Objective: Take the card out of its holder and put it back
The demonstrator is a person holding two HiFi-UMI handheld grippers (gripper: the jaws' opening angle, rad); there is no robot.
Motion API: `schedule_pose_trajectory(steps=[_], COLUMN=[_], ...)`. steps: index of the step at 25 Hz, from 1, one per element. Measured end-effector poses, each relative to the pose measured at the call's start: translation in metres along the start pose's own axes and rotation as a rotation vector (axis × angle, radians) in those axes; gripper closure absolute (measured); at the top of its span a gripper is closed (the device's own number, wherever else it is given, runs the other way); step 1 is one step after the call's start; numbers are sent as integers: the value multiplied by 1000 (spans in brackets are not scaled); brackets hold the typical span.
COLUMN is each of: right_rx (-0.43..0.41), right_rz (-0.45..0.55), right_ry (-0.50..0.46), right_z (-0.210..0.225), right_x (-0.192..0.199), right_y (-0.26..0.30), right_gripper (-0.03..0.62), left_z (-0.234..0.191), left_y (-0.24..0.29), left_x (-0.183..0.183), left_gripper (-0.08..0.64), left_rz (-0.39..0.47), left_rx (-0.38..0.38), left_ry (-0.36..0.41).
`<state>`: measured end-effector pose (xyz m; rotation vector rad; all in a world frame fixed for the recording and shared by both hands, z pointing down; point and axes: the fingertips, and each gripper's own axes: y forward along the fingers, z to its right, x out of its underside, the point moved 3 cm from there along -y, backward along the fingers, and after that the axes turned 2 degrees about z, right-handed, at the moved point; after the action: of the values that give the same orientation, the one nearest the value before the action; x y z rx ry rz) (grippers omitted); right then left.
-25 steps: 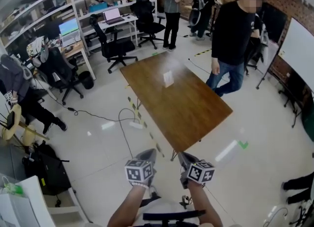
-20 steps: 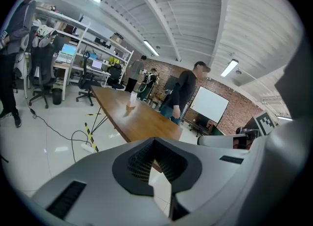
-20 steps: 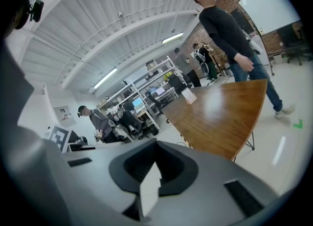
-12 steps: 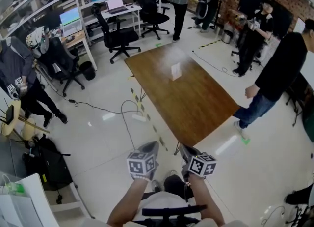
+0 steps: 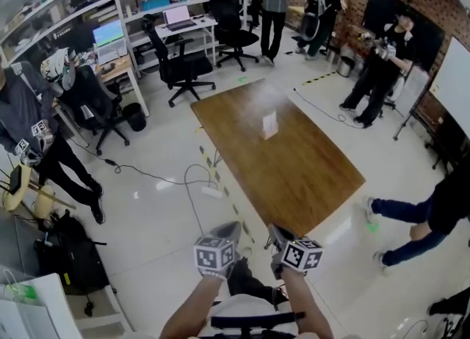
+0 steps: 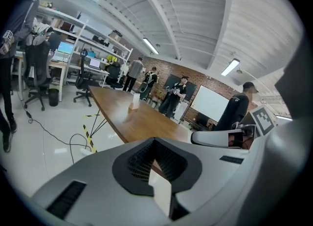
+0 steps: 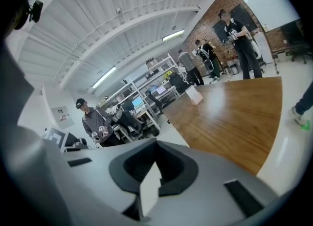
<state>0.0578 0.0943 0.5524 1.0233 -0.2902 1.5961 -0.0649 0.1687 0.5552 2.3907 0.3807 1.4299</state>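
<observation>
The small white card standing in its holder (image 5: 269, 125) is found upright near the middle of the long brown wooden counter (image 5: 308, 176). It is untouched and well apart from both grippers, so extraction is judged not yet begun. The left gripper (image 5: 226, 229) and right gripper (image 5: 275, 233) are each seen with jaws pressed together and nothing between them, judged sensible while no grasp is due. Both are held side by side on outstretched forearms, low before the body, tipped slightly downward, short of the counter's near corner, over the pale floor (image 5: 147, 213).
</observation>
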Motion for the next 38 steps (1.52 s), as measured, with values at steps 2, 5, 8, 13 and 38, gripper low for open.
schedule_pose_trajectory(steps=[2,5,8,13,38], right_rx=[-11,-16,-2,-12,-8], right_rz=[7,14,34,62,127], right_ry=[3,2,7,22,31], right_z=[0,3,10,20,80], right_x=[-8,-16,-31,-53,-138], right_y=[16,39,60,106,172], right_gripper=[584,584,584,584,583], left_z=[-10,-26,-37,-62,-79], left_y=[9,25,44,68,194], left_x=[-13,-28,-41,-70,-133], left_gripper=[560,560,560,560,560], left_rz=[2,1,-5,-7,-68], left_rx=[-1,4,17,27,119], left_ry=[5,11,28,47,60])
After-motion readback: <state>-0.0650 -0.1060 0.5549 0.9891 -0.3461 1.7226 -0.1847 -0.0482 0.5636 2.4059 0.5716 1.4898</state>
